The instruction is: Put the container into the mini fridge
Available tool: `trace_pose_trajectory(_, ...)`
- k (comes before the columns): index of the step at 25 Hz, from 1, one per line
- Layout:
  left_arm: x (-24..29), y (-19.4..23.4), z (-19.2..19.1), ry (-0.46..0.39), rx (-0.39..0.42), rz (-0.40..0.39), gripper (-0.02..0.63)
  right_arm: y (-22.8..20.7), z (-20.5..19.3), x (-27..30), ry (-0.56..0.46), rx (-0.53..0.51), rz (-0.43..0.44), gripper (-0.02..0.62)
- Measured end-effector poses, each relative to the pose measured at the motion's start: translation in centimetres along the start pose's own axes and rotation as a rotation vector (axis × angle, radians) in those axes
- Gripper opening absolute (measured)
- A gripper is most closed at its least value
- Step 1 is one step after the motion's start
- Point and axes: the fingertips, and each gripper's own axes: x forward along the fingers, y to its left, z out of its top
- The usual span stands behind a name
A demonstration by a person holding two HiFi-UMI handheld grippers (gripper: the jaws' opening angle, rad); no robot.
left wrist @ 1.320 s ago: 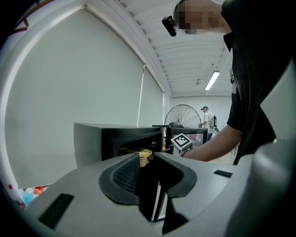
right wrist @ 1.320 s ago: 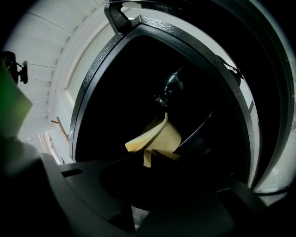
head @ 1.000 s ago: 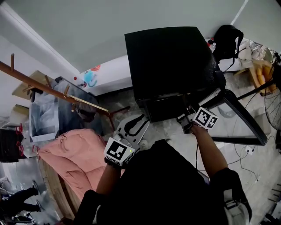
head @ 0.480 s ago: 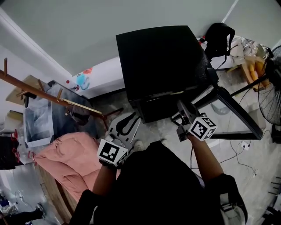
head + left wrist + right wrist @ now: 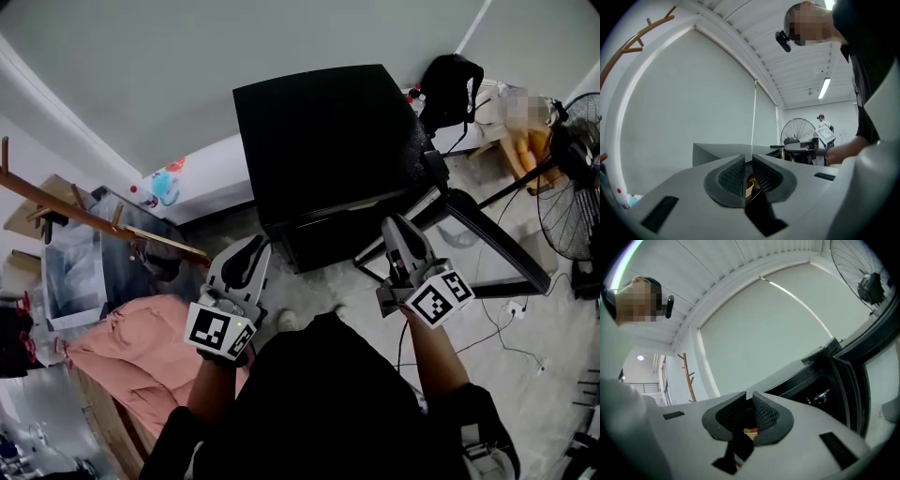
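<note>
We see left tongs [image 5: 251,251] just closing to nearly shut, right tongs [image 5: 396,230] closed, both empty. The fridge [image 5: 323,131] stands open ahead of them; container unseen, we judge it inside. Next we swing the door [image 5: 502,242] shut.

Black mini fridge [image 5: 323,131] at top centre, door [image 5: 497,234] swung open rightward. Before it, 2 grippers held level: left gripper [image 5: 249,249], jaws just closing to a slit, nothing between; right gripper [image 5: 395,227] beside the doorway, jaws together. Pink quilt [image 5: 122,356] lower left, wooden coat rack [image 5: 94,218] above, fan [image 5: 574,202] far right.
</note>
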Motion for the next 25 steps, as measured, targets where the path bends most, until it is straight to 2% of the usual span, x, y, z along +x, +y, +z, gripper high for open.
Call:
trace_pose_trajectory(4, 0.3, -0.1, 0.7, -0.025, 0.039, 0.013, 0.057, 0.2, 0.7, -0.6, -0.031, -0.052, -0.009, 0.056)
trace_pose_trajectory(11, 0.6, -0.7, 0.7, -0.037, 0.030, -0.011, 0.055, 1.3, 0.4, -0.4, -0.046, -0.170, -0.021, 0.043)
trace_pose_trajectory(25, 0.5, 0.1, -0.1, -0.020, 0.002, 0.013, 0.054, 2.6, -1.8, 1.4, 0.020, -0.157, 0.040, 0.041)
